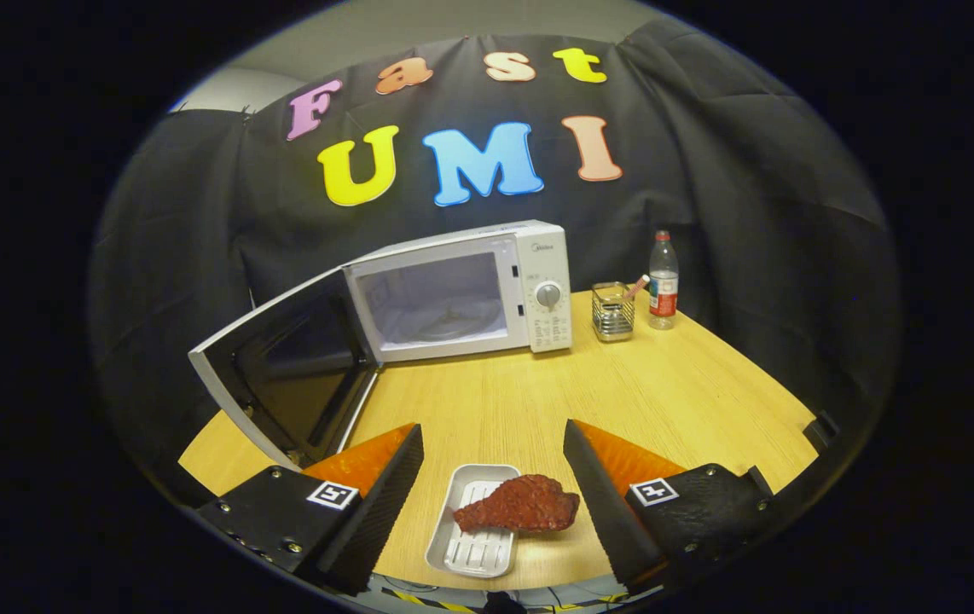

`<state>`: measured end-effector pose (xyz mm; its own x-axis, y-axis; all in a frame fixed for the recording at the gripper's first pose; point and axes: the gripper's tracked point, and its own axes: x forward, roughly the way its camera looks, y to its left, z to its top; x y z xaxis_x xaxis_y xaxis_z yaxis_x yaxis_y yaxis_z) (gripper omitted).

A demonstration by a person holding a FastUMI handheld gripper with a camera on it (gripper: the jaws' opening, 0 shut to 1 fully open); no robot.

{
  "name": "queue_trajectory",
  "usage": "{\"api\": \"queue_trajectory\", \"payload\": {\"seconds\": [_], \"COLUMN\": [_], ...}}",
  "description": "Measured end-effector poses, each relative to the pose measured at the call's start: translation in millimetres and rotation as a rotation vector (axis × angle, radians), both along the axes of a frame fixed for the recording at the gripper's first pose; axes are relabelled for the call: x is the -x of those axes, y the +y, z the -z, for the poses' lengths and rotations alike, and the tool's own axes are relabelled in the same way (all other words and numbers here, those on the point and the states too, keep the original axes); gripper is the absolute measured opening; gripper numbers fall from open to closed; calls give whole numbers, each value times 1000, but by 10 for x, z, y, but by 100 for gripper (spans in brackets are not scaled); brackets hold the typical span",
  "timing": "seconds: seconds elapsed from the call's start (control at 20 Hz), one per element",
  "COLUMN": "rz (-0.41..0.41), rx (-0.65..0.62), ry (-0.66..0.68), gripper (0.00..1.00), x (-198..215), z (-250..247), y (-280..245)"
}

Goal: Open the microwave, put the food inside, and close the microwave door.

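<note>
The tongs (491,443) are released, their two fingers spread wide and touching nothing. Between the fingers, at 6 o'clock on the wooden bench (666,401), lies a white tray (474,546) with a reddish-brown piece of food (521,505) resting across it; the food overhangs the tray's right rim toward the right finger, though neither finger touches it. Beyond the fingers, at 12 o'clock, stands the white microwave (538,256), its door (282,367) swung fully open toward 10 o'clock, so the cavity with its glass turntable (444,324) is exposed. The open door's lower corner reaches close to the left finger's tip. At 1 o'clock, just right of the microwave's dial panel, sits a wire holder (612,312) with a small stick leaning in it, and a clear plastic bottle (663,281) stands upright just beside the holder. The bench between tray and microwave cavity lies bare.
</note>
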<state>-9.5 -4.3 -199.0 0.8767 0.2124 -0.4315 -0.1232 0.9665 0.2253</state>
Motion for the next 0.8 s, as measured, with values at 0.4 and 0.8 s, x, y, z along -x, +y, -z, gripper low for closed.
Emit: {"api": "queue_trajectory", "payload": {"seconds": [0.4, 0.8], "rz": [51, 77], "rx": [-179, -390], "ry": [193, 315], "gripper": [100, 81], "x": [139, 205], "z": [579, 824], "y": [-138, -137]}}
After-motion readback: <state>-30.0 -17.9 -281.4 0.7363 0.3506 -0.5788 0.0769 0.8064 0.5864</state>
